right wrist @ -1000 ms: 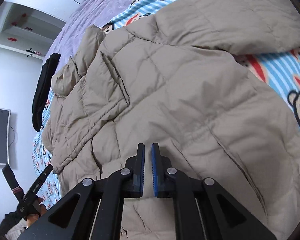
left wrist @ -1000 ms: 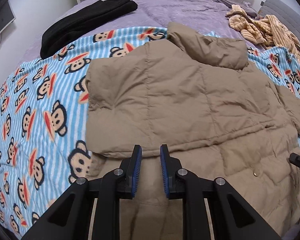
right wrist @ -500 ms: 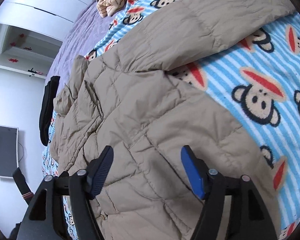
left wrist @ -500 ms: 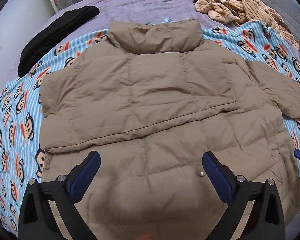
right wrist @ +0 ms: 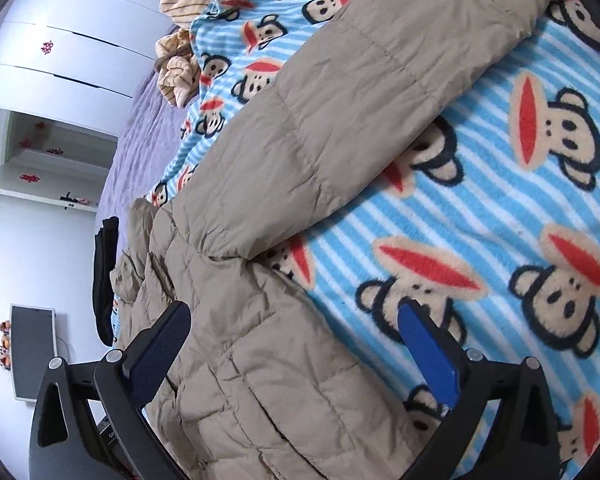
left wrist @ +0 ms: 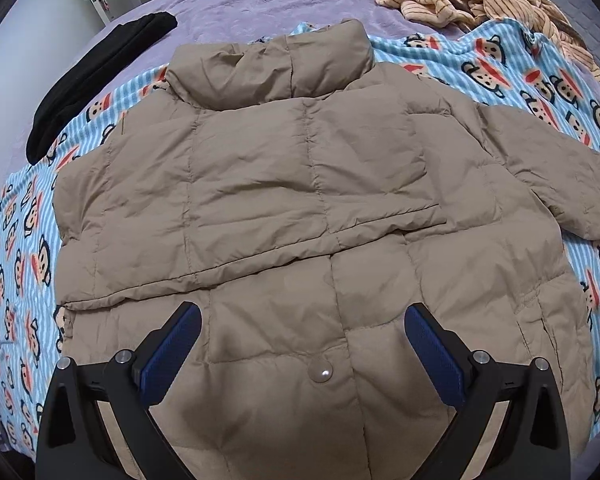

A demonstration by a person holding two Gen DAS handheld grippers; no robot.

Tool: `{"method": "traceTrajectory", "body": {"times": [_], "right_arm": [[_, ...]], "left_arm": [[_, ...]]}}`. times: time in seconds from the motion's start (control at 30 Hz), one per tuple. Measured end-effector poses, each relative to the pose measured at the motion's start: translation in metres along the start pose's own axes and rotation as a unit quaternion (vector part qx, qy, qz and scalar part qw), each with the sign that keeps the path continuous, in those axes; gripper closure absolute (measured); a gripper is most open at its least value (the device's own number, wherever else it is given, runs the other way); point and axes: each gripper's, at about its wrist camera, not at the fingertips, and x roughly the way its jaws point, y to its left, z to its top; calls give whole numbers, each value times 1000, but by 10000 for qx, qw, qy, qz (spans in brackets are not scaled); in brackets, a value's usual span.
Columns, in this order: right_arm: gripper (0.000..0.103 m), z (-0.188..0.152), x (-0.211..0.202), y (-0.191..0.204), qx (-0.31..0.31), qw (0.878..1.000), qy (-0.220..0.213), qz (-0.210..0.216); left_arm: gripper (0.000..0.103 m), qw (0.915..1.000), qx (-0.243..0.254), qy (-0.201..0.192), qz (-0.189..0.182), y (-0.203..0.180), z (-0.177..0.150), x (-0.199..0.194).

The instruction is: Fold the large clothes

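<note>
Monkey blanket (right wrist: 500, 184) under jacket (left wrist: 300, 208) — both claws (left wrist: 302, 344) (right wrist: 296, 344) spread; right view alone shows wardrobe (right wrist: 60, 60).

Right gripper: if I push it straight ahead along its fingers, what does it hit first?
Most likely the tan puffer jacket: the open right gripper points at its edge, where the spread sleeve joins the body, with the monkey-print blanket beside it. Depth is unclear.

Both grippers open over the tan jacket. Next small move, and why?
Probably send the right gripper toward the spread sleeve to grasp it. The jacket's other sleeve already lies folded across the body, while this one rests flat on the monkey blanket; both grippers hold nothing.
</note>
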Motion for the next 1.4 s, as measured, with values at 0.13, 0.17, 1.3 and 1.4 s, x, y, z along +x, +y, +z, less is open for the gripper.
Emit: {"method": "traceTrajectory", "body": {"times": [0.13, 0.17, 1.3, 1.4], "right_arm": [[0, 33, -3, -26, 287, 9995, -104, -83], [0, 41, -6, -35, 409, 9990, -161, -24], [89, 158, 26, 116, -360, 9605, -178, 2754], [89, 127, 49, 195, -1573, 9533, 117, 2576]], "left_arm": [[1, 9997, 10, 160, -209, -9, 1, 6], [1, 9996, -3, 160, -213, -11, 1, 6], [1, 9906, -1234, -593, -1, 69, 31, -25], [1, 9879, -1420, -614, 61, 94, 28, -24]]}}
